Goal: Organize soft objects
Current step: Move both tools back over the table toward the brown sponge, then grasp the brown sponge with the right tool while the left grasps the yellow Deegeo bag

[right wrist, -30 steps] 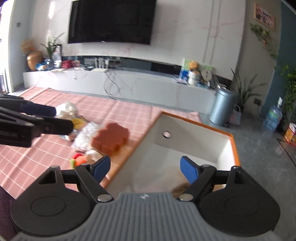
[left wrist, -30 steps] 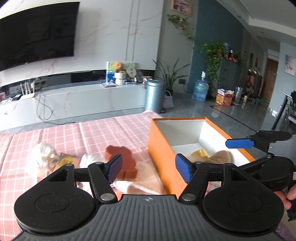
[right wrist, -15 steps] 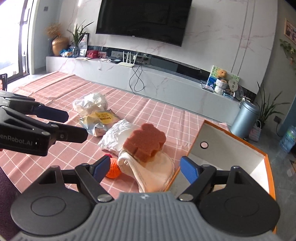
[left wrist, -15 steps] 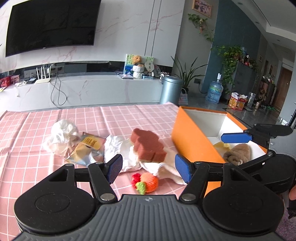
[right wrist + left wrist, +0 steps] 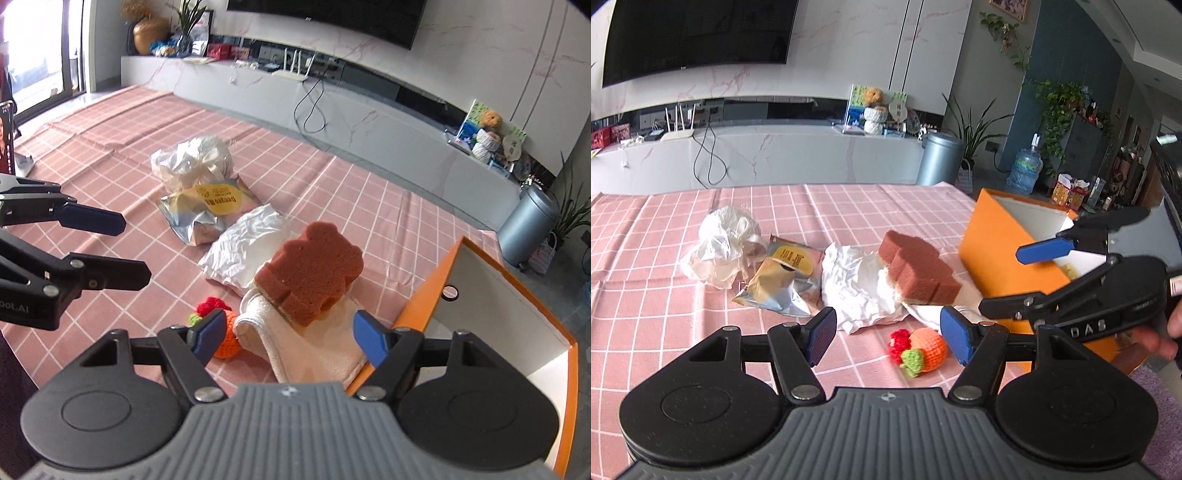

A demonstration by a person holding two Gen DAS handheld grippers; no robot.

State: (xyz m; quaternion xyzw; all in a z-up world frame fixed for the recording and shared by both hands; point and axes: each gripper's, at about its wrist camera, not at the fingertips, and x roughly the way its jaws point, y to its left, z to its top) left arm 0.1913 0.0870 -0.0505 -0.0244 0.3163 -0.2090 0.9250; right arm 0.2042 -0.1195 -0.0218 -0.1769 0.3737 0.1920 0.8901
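1. Both the left gripper (image 5: 888, 334) and the right gripper (image 5: 290, 336) hang spread and empty above the pink cloth.
2. Nearest lies the crocheted fruit (image 5: 919, 349), judged light and squashy; pinch its round body.
3. Behind it the brown sponge (image 5: 308, 275) rests on a folded towel (image 5: 314, 343); grip the sponge's sides.
4. Only the left view shows items inside the orange box (image 5: 1001, 258).
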